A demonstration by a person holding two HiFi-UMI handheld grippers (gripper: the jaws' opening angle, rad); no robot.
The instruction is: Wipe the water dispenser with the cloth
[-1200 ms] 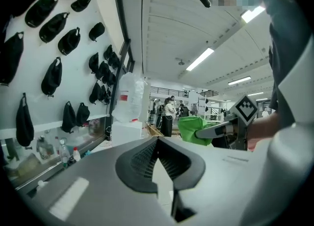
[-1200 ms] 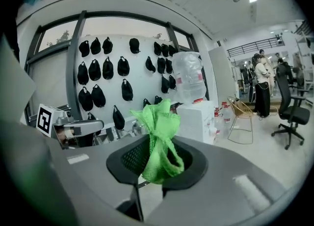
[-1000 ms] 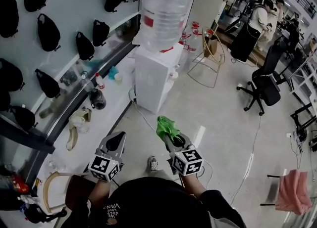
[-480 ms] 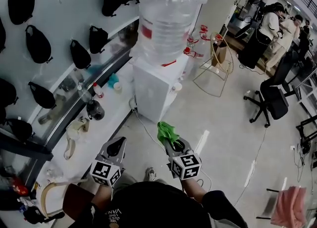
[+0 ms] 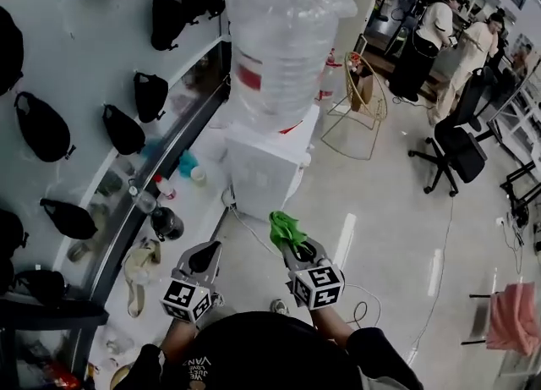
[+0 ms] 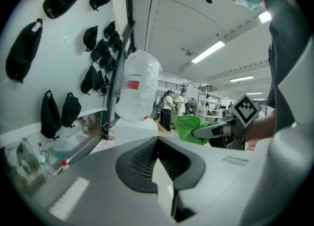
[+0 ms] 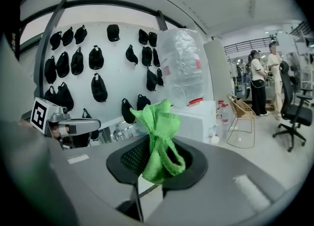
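Observation:
The water dispenser is a white cabinet with a big clear bottle on top, standing on the floor ahead of me by the wall. My right gripper is shut on a bunched green cloth, held in the air short of the dispenser's front, not touching it. In the right gripper view the cloth sticks up between the jaws, with the bottle behind. My left gripper is shut and holds nothing, level with the right one. From the left gripper view I see the dispenser and the cloth.
Black bags hang on the white wall at left, above a low ledge with bottles and cups. A gold wire chair stands right of the dispenser. An office chair, people at the back right and a floor cable are also in view.
The dispenser has come nearer and looms larger in the head view. Both grippers keep their pose, the right one still holding the cloth.

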